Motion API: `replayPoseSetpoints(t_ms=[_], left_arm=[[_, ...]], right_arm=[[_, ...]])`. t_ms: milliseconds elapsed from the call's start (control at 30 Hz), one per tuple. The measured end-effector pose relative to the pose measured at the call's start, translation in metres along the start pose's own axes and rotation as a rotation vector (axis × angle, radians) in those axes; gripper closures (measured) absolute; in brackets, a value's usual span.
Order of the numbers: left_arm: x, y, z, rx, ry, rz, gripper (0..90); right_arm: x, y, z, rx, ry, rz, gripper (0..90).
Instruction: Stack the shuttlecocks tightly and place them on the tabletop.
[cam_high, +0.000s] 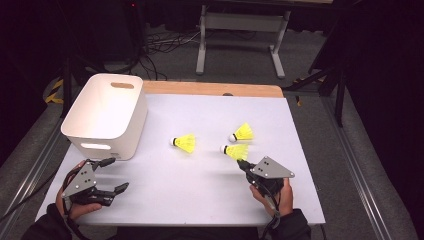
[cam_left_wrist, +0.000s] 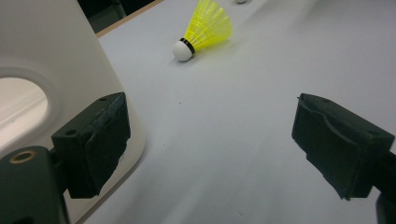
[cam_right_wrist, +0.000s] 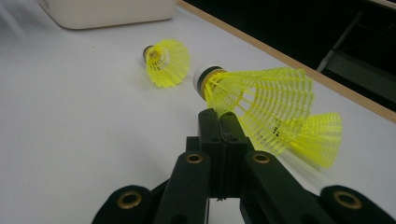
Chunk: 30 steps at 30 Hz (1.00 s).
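My right gripper (cam_right_wrist: 219, 116) is clamped on the skirt edge of the shuttlecock (cam_right_wrist: 261, 105), cork pointing left of the jaws. My left gripper (cam_left_wrist: 205, 140) stands wide, beside the bin (cam_high: 107, 112).

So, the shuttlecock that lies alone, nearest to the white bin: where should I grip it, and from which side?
Grip the open rim of the yellow skirt, pinching its mesh wall. The shuttlecock lies on its side with the white cork toward the bin, so the rim faces right in the high view: come low from there. The round cork would probably slip.
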<state>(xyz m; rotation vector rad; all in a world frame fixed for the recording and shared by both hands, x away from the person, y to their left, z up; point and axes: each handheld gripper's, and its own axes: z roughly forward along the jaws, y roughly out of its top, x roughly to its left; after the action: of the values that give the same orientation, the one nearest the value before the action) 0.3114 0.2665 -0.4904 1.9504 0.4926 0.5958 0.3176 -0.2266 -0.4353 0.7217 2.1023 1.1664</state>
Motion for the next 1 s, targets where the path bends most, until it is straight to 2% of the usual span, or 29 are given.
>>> replayPoseSetpoints(t_ms=[400,733,1000], left_arm=[[0.0,0.0,-0.001,0.0,-0.004,0.002,12.2],[-0.001,0.0,-0.001,0.001,-0.011,0.004,12.2],[-0.001,0.0,-0.001,-0.004,-0.015,0.004,12.3]], right_arm=[[-0.003,0.021,0.043,0.016,0.082,-0.021,90.0],[-0.003,0.023,0.067,0.048,0.12,-0.019,90.0],[0.002,0.028,0.085,0.07,0.155,-0.011,90.0]])
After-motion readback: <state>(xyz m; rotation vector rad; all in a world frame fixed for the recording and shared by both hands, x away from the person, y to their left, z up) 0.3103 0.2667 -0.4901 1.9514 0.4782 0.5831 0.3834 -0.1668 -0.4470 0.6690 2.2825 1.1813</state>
